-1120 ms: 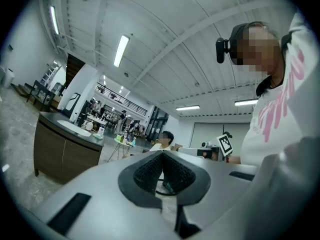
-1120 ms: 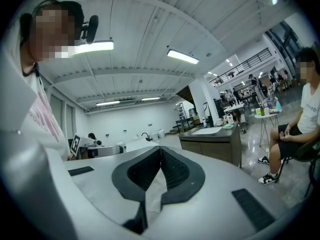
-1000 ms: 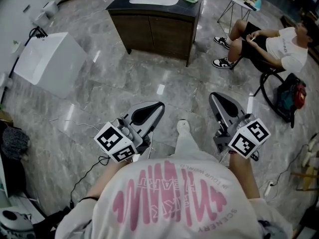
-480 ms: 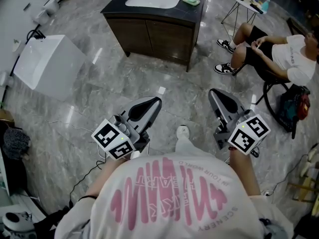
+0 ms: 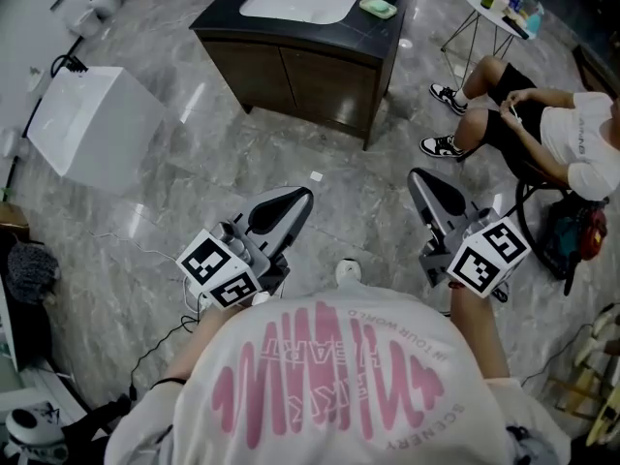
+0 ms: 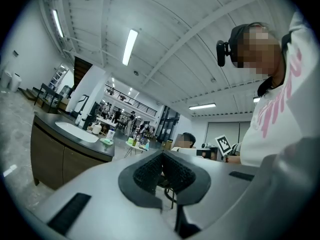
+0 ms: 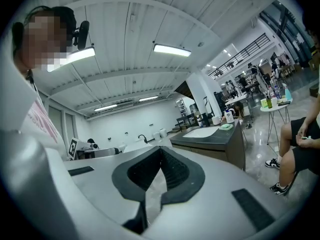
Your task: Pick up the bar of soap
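**Both jaws shut and empty; soap on far tabletop**

We find the left gripper (image 6: 161,156) w/ jaws closed pad to pad, nothing btwn them. The right gripper (image 7: 160,151) is the same: jaws together, empty. In the head view both are held out side by side, apart, over the grey marble floor (image 5: 242,153). The bar of soap (image 5: 378,6), green, lies on the dark tabletop (image 5: 373,35) of the cabinet (image 5: 310,80), just right of the white basin (image 5: 298,4) and well ahead of both grippers. A seated person (image 5: 542,129) is at right, a white box (image 5: 92,124) at left.
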`<state>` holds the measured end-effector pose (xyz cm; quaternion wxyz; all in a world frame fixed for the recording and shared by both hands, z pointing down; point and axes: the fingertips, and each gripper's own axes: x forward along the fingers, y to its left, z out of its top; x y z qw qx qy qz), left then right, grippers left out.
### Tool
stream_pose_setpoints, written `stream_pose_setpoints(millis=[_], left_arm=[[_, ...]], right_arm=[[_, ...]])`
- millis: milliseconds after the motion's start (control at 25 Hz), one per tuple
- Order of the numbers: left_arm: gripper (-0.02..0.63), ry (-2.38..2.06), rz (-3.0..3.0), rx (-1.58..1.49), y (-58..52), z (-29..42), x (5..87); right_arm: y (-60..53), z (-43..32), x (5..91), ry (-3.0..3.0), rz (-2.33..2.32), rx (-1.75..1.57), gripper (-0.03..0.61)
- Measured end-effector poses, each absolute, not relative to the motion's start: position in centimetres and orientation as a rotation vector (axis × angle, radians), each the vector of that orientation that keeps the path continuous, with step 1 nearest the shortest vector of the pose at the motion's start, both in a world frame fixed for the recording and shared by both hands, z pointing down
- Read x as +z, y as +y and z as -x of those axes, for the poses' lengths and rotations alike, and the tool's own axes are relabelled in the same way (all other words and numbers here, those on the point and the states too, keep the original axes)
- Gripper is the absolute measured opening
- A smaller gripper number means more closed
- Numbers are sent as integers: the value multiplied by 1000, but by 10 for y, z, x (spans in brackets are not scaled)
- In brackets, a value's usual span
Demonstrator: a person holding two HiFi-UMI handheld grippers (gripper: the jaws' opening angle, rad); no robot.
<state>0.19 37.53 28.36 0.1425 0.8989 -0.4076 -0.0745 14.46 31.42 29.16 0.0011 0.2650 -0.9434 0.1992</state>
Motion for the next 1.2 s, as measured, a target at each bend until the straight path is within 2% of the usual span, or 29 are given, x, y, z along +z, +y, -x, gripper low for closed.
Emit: stream_pose_setpoints(millis=[480, 840, 1200], left_arm=[[9, -1247, -2569, -198, 293, -11, 291], [9, -1301, -2522, -182, 275, 4, 294], [9, -1288, -2522, -200, 242, 14, 299]], right_arm=[[225, -147, 306, -2957, -729, 632, 12], [200, -126, 315, -2959, -652, 656, 12], [178, -147, 323, -2934, -774, 686, 12]])
